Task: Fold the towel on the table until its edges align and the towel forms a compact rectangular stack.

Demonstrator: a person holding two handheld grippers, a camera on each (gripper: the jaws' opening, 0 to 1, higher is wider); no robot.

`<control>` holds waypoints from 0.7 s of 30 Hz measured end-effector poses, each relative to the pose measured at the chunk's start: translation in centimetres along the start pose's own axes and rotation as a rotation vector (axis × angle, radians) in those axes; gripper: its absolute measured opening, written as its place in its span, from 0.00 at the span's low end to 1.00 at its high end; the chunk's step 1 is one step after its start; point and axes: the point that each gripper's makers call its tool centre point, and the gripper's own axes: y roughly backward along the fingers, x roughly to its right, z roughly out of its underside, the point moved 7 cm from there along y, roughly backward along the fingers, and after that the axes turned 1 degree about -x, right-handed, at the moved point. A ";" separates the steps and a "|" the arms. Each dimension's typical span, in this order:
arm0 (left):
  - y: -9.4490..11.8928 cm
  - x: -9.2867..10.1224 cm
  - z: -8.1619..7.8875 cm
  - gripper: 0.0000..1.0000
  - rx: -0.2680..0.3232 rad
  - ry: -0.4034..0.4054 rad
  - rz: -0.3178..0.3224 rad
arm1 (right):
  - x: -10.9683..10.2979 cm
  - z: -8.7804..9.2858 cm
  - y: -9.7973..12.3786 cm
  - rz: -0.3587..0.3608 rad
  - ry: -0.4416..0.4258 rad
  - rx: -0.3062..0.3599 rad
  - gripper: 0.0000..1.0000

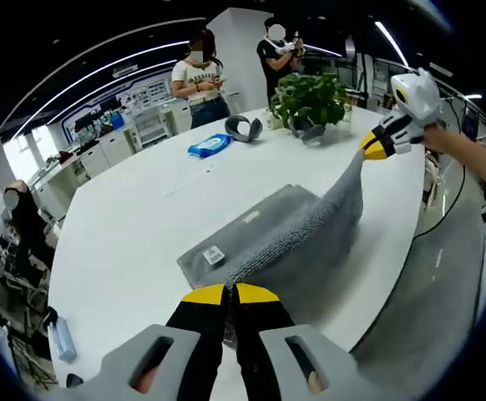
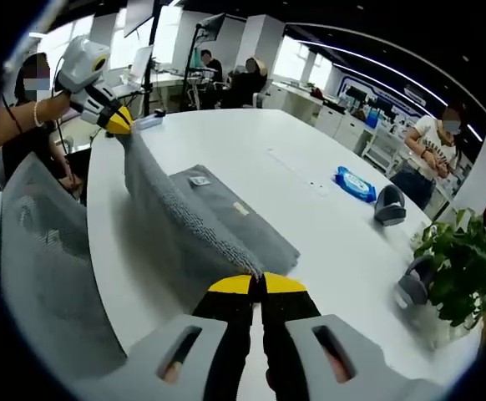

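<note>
Both tools pinching the gray towel, one edge lifted off the white desk

In the left gripper view the left tool (image 1: pixel 230 293) sits low and near, jaws closed together on a corner of the towel (image 1: pixel 285 234); the right tool (image 1: pixel 375 149) shows far right, held up by a bare forearm (image 1: pixel 468 154), clamped on the other corner so the cloth hangs stretched between them. Same deal from the right gripper view: the right tool (image 2: pixel 257 284) is shut on the towel (image 2: pixel 201 217), the left tool (image 2: pixel 116 122) is raised at far left. The rest of the towel lies flat mid-desk (image 2: pixel 310 217), tags up. A potted plant (image 1: pixel 311 98) and blue packet (image 1: pixel 210 145) sit at the far end.
</note>
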 end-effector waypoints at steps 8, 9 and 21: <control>-3.3 -1.8 -2.1 0.03 -0.011 0.004 -0.057 | 1.8 -0.7 -2.6 0.077 0.009 -0.020 0.00; -3.7 -2.1 -2.2 0.03 -0.011 0.015 -0.061 | 2.0 -0.8 -2.9 0.086 0.005 -0.021 0.00; -9.5 -4.0 -1.9 0.03 -0.026 0.104 -0.093 | 4.1 0.5 -8.2 0.139 -0.170 -0.020 0.01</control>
